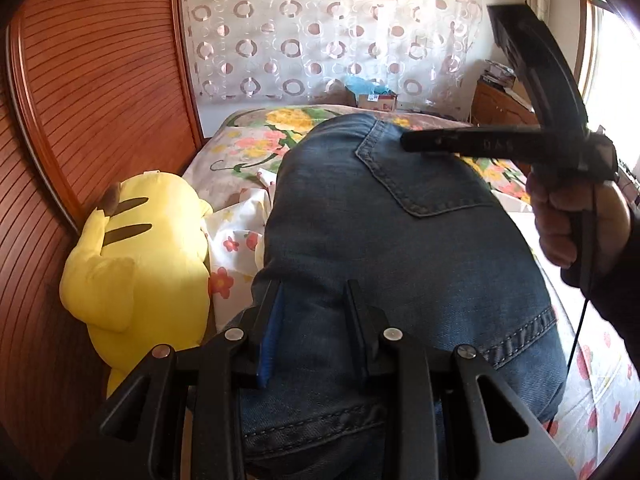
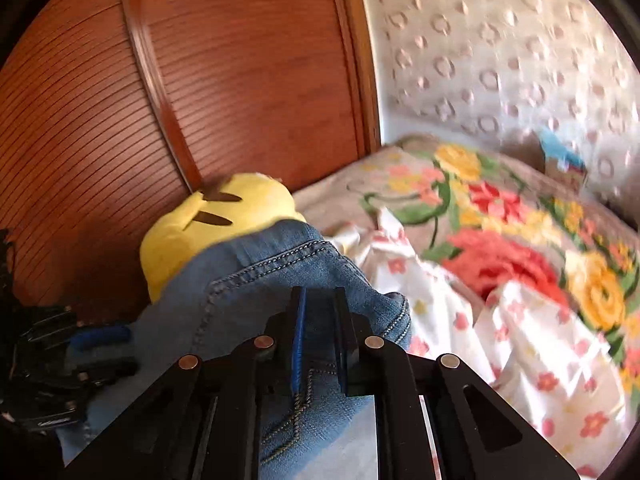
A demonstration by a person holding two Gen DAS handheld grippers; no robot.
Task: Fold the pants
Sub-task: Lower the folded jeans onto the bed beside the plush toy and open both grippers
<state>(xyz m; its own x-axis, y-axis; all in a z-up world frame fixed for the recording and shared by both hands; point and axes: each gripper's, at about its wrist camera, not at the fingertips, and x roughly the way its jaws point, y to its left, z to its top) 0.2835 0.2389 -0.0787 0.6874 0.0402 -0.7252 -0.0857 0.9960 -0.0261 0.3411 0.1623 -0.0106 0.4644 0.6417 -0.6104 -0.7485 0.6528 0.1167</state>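
Blue denim pants fill the middle of the left wrist view, back pocket up, held above the floral bed. My left gripper is shut on the pants at a seam near the bottom edge. In the right wrist view the pants bunch under my right gripper, which is shut on a denim fold near a stitched hem. The right gripper's body, held by a hand, shows at the right of the left wrist view. The left gripper shows at the left edge of the right wrist view.
A yellow plush toy leans against the brown slatted wardrobe at the bed's left side; it also shows in the right wrist view. A floral quilt and white flowered sheet cover the bed. A patterned curtain hangs behind.
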